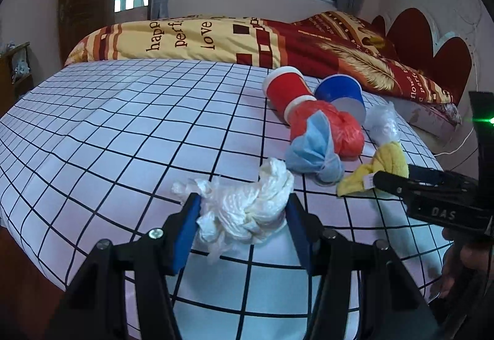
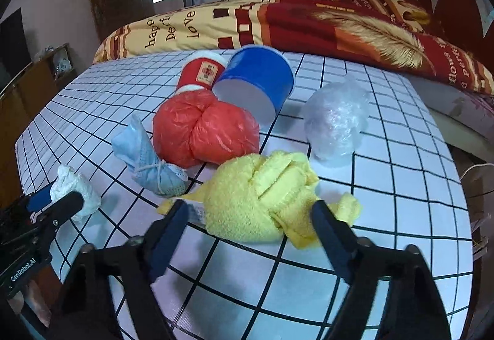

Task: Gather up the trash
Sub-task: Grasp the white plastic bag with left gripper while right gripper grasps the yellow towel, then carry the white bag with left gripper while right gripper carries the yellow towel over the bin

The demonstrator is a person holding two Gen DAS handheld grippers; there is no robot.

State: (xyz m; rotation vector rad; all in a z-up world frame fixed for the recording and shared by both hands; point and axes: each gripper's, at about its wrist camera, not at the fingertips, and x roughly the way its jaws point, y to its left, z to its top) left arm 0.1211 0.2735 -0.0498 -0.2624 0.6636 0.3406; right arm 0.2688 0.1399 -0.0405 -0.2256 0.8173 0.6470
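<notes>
My left gripper (image 1: pixel 244 213) is clenched on the white wad (image 1: pixel 247 210), low over the bed (image 1: pixel 108 124). My right gripper (image 2: pixel 250 216) is released, its jaws straddling the yellow cloth (image 2: pixel 259 195), which lies dead ahead on the bed with its long axis across the gap. The right is clearly nearer; I judge it only needs to squeeze.

White sheet (image 2: pixel 386 185) with a black grid. At twelve o'clock, a red and cream quilt (image 2: pixel 308 22) with a gold feather. Red cup (image 2: pixel 200 74), blue cup (image 2: pixel 259 74), red bag (image 2: pixel 200 130), yellow cloth (image 2: pixel 259 201), pale blue mask (image 2: pixel 148 161), white tissue (image 1: pixel 247 210).
</notes>
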